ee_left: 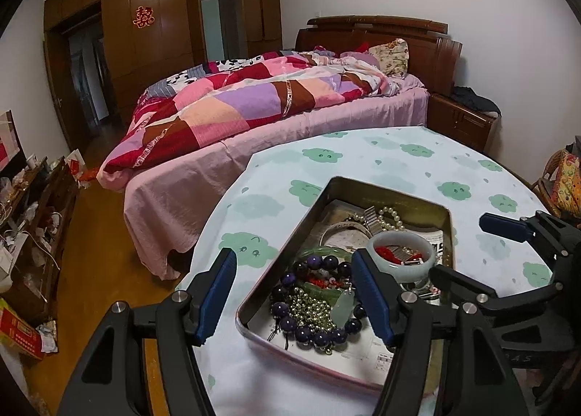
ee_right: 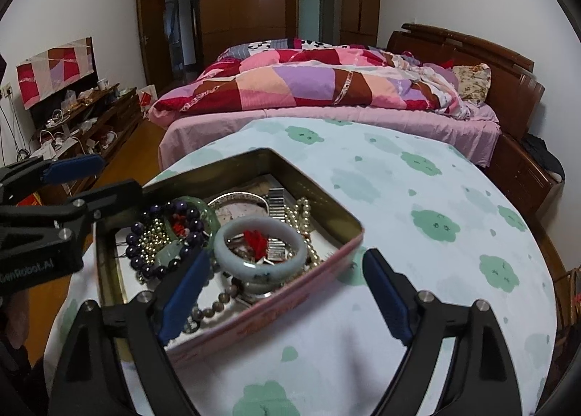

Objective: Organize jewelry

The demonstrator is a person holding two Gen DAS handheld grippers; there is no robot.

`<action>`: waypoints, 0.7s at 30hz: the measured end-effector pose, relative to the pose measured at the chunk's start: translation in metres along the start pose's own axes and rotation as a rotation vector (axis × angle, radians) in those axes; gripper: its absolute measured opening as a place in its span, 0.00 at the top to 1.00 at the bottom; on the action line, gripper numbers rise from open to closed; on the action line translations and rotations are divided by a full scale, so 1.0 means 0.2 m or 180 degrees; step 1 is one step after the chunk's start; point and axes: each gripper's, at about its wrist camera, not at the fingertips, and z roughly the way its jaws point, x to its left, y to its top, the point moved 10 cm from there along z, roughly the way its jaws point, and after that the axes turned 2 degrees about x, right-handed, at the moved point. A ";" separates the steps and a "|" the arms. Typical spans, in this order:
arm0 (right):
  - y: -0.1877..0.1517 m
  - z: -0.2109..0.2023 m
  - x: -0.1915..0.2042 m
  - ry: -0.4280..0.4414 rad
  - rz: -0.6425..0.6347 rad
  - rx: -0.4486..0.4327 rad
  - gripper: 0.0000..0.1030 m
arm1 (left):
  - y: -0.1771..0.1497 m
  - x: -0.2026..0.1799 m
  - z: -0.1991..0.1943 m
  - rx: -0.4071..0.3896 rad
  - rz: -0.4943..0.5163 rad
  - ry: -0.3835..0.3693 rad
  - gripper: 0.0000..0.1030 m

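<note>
- The left gripper [ee_left: 294,292] is hovering wide open and empty over the lower-left end of the tin [ee_left: 287,245], straddling the purple bead bracelet [ee_left: 316,328].
- The right gripper [ee_right: 287,289] is also gaping wide, holding nothing, its left pad beside the pale jade bangle [ee_right: 259,252] at frame center.
- The jewelry is lying heaped in the tin on the counter [ee_right: 417,234].
- Risk: the strands are looking tangled, so lifting 1 would likely be dragging neighbours out, or the hard bangle could be slipping from the pads.
</note>
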 end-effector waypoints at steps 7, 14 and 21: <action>-0.03 -0.16 -0.07 -0.0085 0.0164 -0.0114 0.12 | 0.04 -0.03 -0.15 -0.0166 0.0031 -0.0024 0.36; -0.02 -0.33 -0.15 -0.0198 0.0313 -0.0348 0.08 | 0.09 -0.05 -0.28 -0.0338 -0.0010 -0.0061 0.35; 0.01 -0.38 -0.15 -0.0246 0.0335 -0.0447 0.07 | 0.10 -0.05 -0.32 -0.0395 0.0021 -0.0040 0.34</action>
